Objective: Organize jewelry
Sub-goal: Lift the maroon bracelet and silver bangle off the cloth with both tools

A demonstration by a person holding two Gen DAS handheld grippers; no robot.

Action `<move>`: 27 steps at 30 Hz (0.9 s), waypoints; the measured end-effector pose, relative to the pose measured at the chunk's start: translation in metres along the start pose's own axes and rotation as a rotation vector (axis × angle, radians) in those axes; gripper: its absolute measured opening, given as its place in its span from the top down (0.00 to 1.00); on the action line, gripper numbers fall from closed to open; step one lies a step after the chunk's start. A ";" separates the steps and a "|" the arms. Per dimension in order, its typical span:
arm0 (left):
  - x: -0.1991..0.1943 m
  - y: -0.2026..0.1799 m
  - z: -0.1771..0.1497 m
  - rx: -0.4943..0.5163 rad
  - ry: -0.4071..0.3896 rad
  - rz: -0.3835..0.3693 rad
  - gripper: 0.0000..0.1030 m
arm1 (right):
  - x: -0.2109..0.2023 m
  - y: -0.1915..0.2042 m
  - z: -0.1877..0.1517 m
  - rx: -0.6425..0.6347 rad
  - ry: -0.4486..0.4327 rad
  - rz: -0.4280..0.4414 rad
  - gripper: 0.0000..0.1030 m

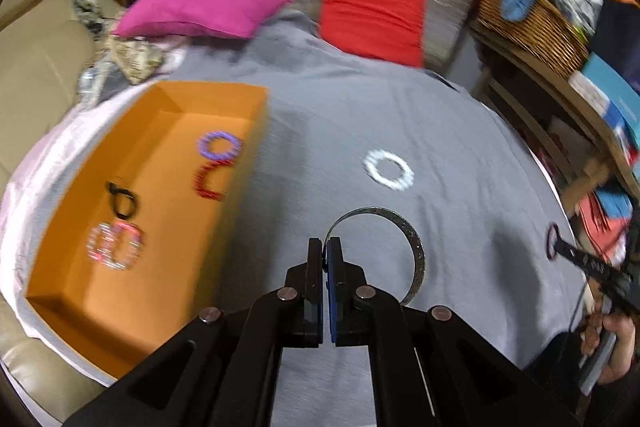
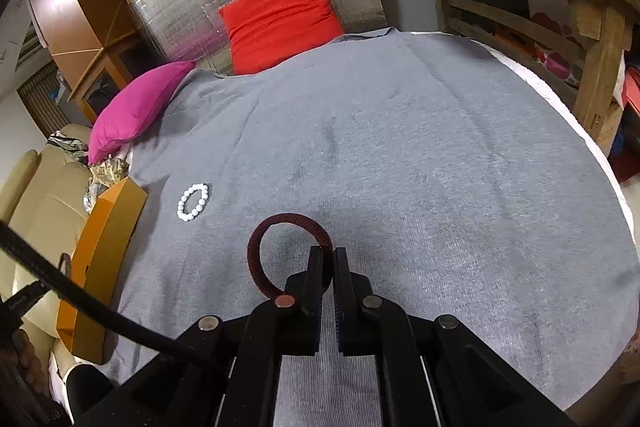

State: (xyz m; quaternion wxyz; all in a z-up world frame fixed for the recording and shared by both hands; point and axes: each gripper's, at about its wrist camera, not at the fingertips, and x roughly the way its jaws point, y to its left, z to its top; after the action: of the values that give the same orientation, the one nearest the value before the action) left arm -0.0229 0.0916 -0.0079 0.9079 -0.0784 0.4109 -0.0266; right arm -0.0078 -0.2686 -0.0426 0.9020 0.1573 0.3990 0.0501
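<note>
On the grey cloth: task things and tongs, listed below.
Writing: no brand or label can be read; small marks run along the silver bangle but are too fine to make out.
Left gripper [image 1: 325, 241]: jaws pressed together on the silver bangle [image 1: 416, 247], pinching its band at one end; the rest of the hoop curves out to the right of the fingertips, above the grey cloth [image 1: 460, 131].
Right gripper [image 2: 328, 250]: jaws clamped on the dark red bangle [image 2: 262, 259], whose ring arcs out to the left of the fingers.
White bead bracelet [image 2: 193, 201]: lies flat on the cloth, ahead of both grippers, apart from them, near the orange box [image 1: 160, 291].
Orange box contents: purple bead bracelet [image 1: 219, 145] touching a red bead bracelet [image 1: 206, 183]; a black cord piece [image 1: 122, 201]; a sparkly pair of rings [image 1: 114, 245], blurred.
Background: pink cushion [image 1: 200, 7], red cushion [image 1: 374, 17].
</note>
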 end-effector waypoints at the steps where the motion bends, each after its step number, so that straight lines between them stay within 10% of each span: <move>1: 0.003 -0.010 -0.005 0.018 0.012 -0.012 0.98 | -0.001 0.000 -0.001 0.000 0.001 0.001 0.95; 12: 0.012 -0.103 -0.034 0.182 0.047 -0.152 0.98 | -0.008 0.006 -0.008 -0.024 0.014 -0.007 0.95; 27: 0.017 -0.088 -0.031 0.123 0.045 -0.139 0.98 | 0.002 0.024 -0.006 -0.065 0.039 -0.008 0.95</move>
State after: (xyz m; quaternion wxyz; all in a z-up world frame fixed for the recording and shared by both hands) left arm -0.0341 -0.0005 -0.0264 0.8976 -0.0503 0.4223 -0.1162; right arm -0.0101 -0.2435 -0.0403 0.8988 0.1252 0.4154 0.0623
